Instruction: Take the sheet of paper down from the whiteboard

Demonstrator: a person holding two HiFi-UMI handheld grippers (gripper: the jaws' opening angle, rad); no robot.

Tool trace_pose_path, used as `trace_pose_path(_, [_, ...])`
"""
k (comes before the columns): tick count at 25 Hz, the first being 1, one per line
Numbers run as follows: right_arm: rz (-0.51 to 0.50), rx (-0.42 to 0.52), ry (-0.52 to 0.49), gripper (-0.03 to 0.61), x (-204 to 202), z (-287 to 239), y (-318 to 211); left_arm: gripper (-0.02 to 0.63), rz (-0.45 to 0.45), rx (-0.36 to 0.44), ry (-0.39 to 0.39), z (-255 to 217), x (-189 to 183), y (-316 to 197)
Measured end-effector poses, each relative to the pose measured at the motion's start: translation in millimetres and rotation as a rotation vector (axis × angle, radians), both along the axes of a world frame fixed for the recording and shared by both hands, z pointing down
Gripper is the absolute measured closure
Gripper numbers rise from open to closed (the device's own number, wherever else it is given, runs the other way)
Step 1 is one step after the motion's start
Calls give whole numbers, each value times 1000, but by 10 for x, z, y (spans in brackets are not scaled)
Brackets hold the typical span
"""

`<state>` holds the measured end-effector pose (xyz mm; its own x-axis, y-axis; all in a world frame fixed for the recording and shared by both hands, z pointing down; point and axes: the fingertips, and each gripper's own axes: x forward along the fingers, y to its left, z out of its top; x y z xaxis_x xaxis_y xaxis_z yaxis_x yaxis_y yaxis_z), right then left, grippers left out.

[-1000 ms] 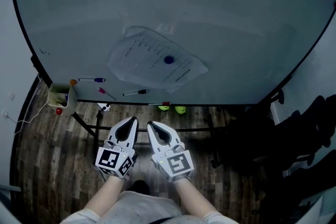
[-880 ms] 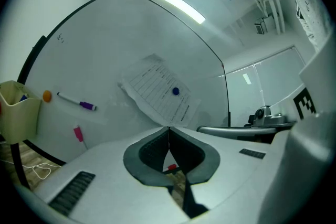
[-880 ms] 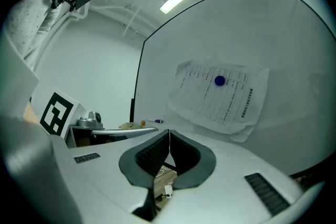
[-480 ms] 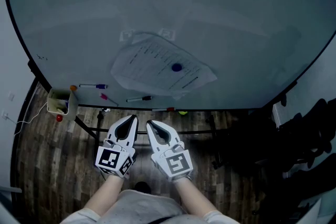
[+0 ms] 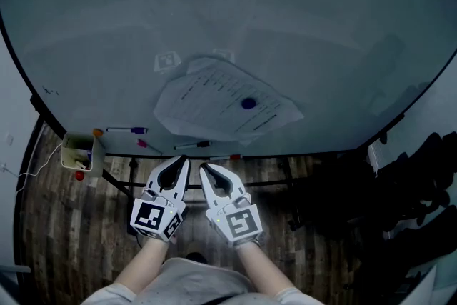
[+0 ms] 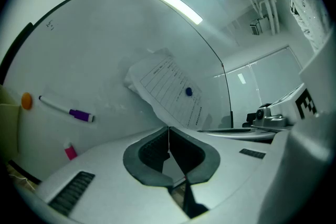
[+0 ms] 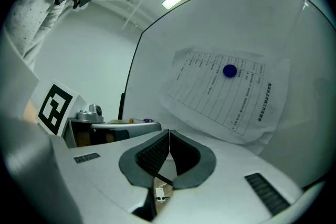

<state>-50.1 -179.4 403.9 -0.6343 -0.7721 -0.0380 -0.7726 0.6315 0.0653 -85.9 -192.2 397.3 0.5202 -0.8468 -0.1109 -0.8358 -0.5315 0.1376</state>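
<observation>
The sheet of paper (image 5: 227,102) is up on the whiteboard (image 5: 321,18), pinned by a blue magnet (image 5: 248,103). The left gripper (image 5: 183,163) and right gripper (image 5: 203,168) sit side by side below it, not touching it, both with jaws closed tight on nothing.

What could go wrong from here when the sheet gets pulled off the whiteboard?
A blue magnet pins the sheet; pulling the sheet alone may tear it or fling the magnet off. The left gripper and right gripper are both shut; unopened, they would only push the crumpled sheet.
</observation>
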Motion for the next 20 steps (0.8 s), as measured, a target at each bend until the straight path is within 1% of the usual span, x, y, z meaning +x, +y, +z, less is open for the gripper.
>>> trace_pose_path(10, [23, 2, 15, 558, -9, 53, -41, 597, 17, -11, 17, 39, -26, -102])
trace_pose_path(16, [8, 2, 12, 558, 1, 35, -94, 597, -6, 10, 29, -22, -42, -186])
trace_pose_path(20, [-12, 5, 9, 558, -5, 21, -144, 594, -20, -4, 33, -41, -39, -260])
